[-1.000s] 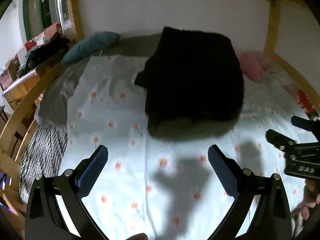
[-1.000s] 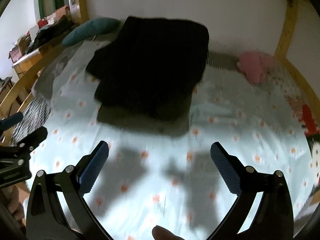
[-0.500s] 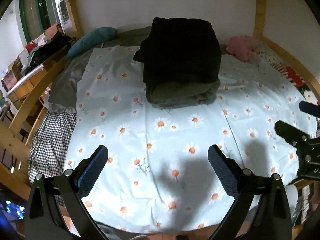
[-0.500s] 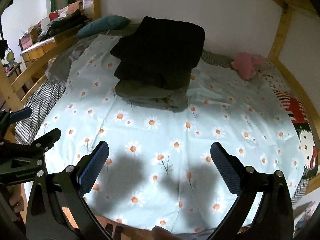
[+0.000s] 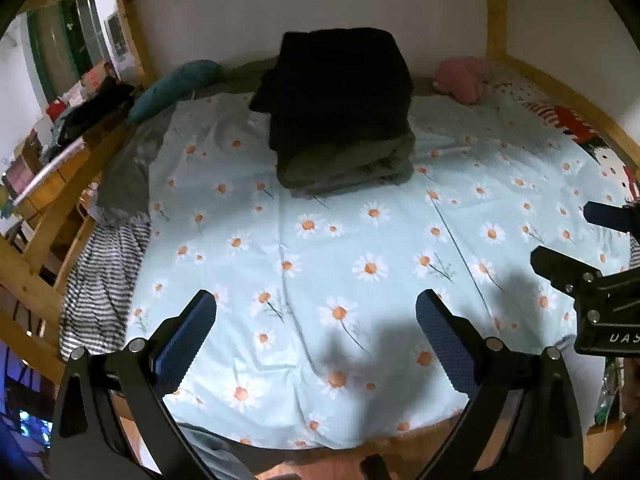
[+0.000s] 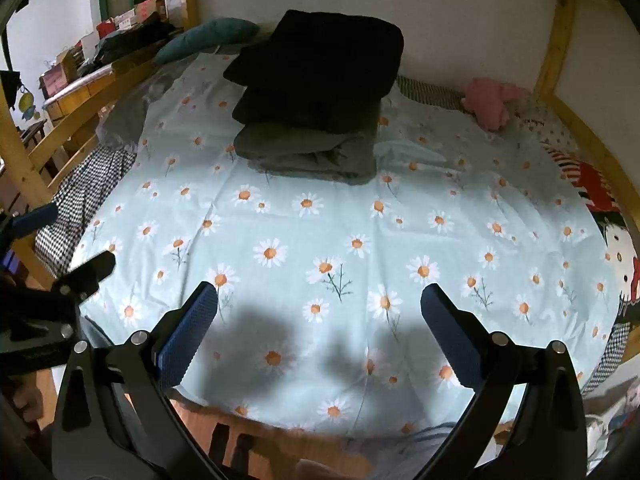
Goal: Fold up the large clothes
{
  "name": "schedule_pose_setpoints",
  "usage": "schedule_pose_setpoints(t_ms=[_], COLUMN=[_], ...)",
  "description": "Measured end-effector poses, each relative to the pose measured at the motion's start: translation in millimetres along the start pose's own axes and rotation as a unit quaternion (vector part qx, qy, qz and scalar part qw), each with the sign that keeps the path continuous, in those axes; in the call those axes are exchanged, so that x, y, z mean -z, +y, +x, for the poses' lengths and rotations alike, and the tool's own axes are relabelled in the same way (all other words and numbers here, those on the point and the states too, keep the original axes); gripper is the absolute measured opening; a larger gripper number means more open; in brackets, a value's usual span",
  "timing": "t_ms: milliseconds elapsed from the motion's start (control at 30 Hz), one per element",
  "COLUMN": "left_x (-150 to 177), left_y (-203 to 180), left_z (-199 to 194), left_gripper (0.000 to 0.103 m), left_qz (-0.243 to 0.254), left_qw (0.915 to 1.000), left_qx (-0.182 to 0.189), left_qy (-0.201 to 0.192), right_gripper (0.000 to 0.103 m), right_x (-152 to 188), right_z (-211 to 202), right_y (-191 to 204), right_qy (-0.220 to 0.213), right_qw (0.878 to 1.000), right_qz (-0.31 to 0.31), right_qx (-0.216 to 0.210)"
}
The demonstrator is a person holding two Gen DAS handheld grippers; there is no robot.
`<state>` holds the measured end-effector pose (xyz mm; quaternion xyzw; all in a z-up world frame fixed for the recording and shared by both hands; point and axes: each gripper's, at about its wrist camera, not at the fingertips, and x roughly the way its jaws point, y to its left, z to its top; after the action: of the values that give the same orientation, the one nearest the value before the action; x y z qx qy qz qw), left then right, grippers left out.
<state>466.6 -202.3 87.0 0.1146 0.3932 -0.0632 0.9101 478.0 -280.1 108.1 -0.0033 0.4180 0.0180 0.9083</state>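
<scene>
A stack of folded clothes sits near the far side of the bed: a black garment (image 5: 340, 92) (image 6: 320, 68) on top of a grey-green one (image 5: 348, 164) (image 6: 308, 148). The bed is covered by a pale blue daisy-print sheet (image 5: 340, 248) (image 6: 360, 232). My left gripper (image 5: 316, 328) hangs open over the sheet's near edge, well short of the stack, with nothing between its fingers. My right gripper (image 6: 320, 320) is open too, equally far back and empty. In each wrist view the other gripper shows at the side edge.
A wooden bunk frame (image 5: 496, 4) (image 6: 556, 36) surrounds the bed. A teal pillow (image 5: 176, 88) and a pink soft toy (image 5: 460, 76) lie by the wall. Grey and striped cloth (image 5: 100, 272) hang off the left side. A cluttered desk (image 6: 92, 56) stands at far left.
Both grippers have pulled back from the stack toward the near edge of the bed. The black garment, blurred and seemingly just released a second ago, now rests still on the pile.
</scene>
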Motion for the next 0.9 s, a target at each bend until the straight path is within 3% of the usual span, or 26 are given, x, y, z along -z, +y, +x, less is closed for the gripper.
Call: schedule_pose_setpoints(t_ms=[133, 500, 900], left_x=[12, 19, 24], left_y=[-5, -4, -14], left_z=[6, 14, 15], left_gripper=[0.098, 0.098, 0.098], left_qz=[-0.001, 0.000, 0.011], left_qw=[0.9997, 0.9998, 0.9996], left_qx=[0.020, -0.001, 0.005], left_qy=[0.012, 0.021, 0.025], right_gripper=[0.100, 0.100, 0.100], right_x=[10, 17, 22], right_z=[0, 6, 4], right_y=[2, 0, -2], right_qy=[0.000, -0.001, -0.009], right_qw=[1.000, 1.000, 1.000], right_qz=[0.004, 0.003, 0.004], right_qx=[-0.008, -0.008, -0.014])
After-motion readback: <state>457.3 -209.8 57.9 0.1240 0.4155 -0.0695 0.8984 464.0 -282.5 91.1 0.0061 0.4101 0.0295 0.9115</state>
